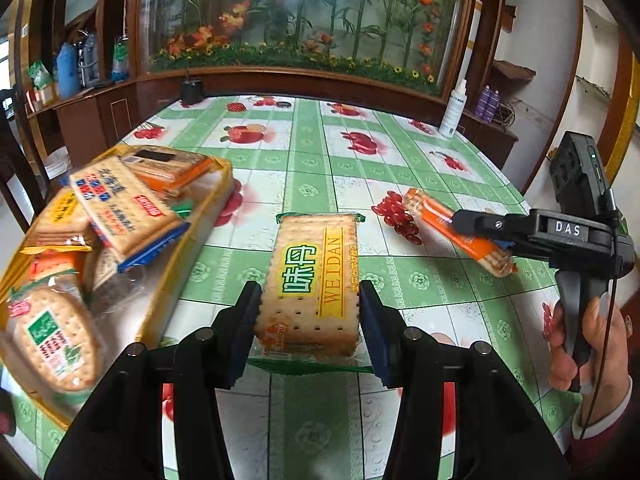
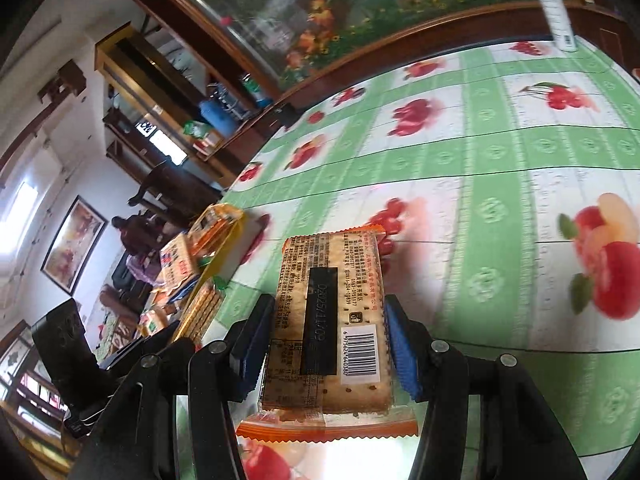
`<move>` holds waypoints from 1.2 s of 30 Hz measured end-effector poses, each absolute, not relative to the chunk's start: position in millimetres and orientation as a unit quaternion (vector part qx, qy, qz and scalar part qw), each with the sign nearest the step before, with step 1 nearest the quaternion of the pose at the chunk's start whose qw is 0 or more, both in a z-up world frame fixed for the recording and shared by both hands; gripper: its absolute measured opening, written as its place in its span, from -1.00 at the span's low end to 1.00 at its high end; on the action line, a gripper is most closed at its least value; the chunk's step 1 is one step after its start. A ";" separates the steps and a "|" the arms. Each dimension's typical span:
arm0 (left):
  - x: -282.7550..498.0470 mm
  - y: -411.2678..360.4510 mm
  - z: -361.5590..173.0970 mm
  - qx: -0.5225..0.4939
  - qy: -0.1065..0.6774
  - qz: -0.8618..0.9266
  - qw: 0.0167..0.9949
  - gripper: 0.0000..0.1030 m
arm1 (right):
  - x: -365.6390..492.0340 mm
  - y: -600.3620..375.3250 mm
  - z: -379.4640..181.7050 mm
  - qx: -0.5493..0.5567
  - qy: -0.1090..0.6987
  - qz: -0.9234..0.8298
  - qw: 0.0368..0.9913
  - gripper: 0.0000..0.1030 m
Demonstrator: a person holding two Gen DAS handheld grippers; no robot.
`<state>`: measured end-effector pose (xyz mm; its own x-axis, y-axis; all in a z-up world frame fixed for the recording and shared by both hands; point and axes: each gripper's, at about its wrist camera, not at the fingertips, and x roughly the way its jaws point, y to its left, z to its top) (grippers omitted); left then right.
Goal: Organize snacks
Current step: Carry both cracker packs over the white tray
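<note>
- Left hand-held gripper is clamped on the green pack, blue pads pressing both long sides; the pack's long axis runs straight out along the fingers, away from the camera.
- Right hand-held gripper is gripping the orange pack the same way, barcode side up, held clear above the tabletop.
- The key relation: the tray lies to the left of both packs, just beside the left one and farther from the right one, so the left hand is nearer.
- In the left wrist view the orange pack hangs tilted over the tabletop, well right of the tray.
- The tray is shallow with a yellow rim and is already piled with cracker packs, square ones overlapping and a round one at the near end.
- The packs are flat, rectangular stacks of crackers in glossy clear film with crimped ends; stiff, but likely brittle if squeezed hard.
- The tabletop wears a slick green-and-white cloth with fruit prints.
- My read: the green pack goes in first, needing a free spot among the pile.
</note>
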<state>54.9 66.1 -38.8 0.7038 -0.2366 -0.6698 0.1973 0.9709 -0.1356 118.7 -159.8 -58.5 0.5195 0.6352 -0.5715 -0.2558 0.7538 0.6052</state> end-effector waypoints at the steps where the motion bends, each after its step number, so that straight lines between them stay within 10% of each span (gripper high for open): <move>1: 53.5 68.6 -37.3 -0.029 0.364 -0.115 0.924 -0.09 | 117.8 -156.6 -57.7 0.229 0.413 0.270 0.839 0.08; 36: 19.7 201.0 -17.8 -0.095 0.308 0.016 0.946 -0.08 | 115.5 15.8 0.0 0.169 0.388 0.400 0.813 0.07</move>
<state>19.7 201.0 -17.8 0.8093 -0.0284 -0.5867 -0.0884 0.9815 -0.1696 115.5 15.8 0.0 0.3782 0.7816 -0.4960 -0.5186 0.6228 0.5858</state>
